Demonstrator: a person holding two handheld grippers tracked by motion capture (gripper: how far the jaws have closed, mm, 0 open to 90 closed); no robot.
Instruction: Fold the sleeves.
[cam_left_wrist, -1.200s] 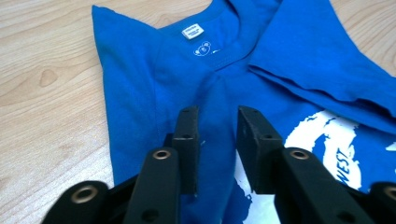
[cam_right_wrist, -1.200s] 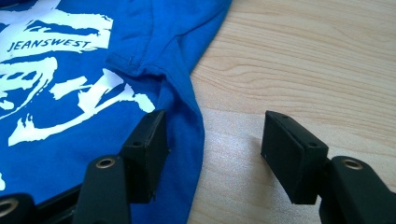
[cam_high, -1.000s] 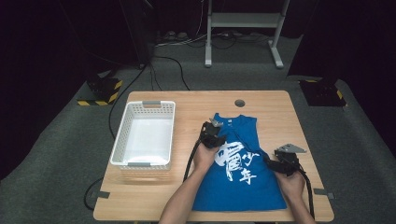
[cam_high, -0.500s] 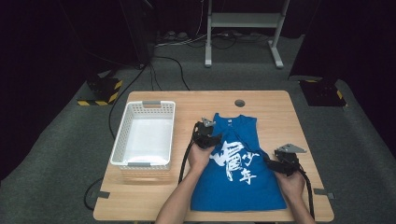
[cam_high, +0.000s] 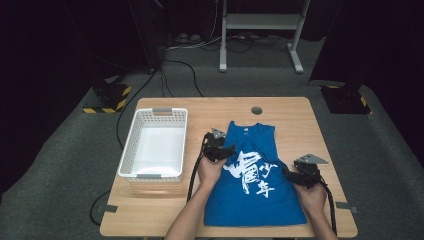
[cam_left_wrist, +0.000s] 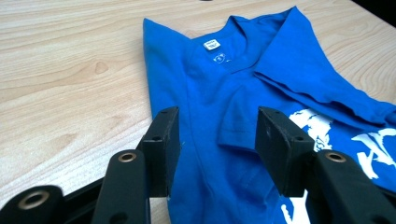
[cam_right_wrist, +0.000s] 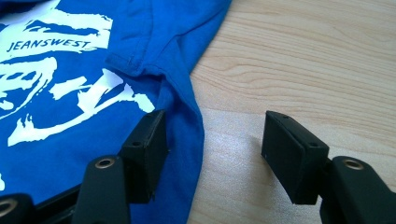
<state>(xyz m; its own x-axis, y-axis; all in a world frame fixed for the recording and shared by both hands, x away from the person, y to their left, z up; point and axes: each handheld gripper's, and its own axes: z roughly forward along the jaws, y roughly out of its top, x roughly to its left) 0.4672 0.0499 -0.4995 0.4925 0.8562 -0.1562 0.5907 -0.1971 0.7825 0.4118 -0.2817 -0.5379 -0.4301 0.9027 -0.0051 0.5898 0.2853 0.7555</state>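
Note:
A blue T-shirt (cam_high: 252, 195) with white print lies flat on the wooden table (cam_high: 295, 115), both sleeves folded inward. My left gripper (cam_high: 218, 146) hovers at the shirt's upper left edge. In the left gripper view its jaws (cam_left_wrist: 217, 128) stand apart over the folded-in sleeve (cam_left_wrist: 238, 121); they have just been opening, and no cloth is pinched. My right gripper (cam_high: 301, 173) rests at the shirt's right edge. In the right gripper view it (cam_right_wrist: 212, 135) is open and straddles the folded hem (cam_right_wrist: 187, 121), with one fingertip over cloth and the other over bare wood.
A white slatted basket (cam_high: 127, 150) stands empty on the table's left side, close to my left forearm. A round cable hole (cam_high: 257, 110) sits near the far edge. Black cables trail from both grippers toward the table's front edge.
My left gripper has shifted left, from over the shirt's print toward its left edge, and its jaws have spread wider. The right gripper has stayed put.

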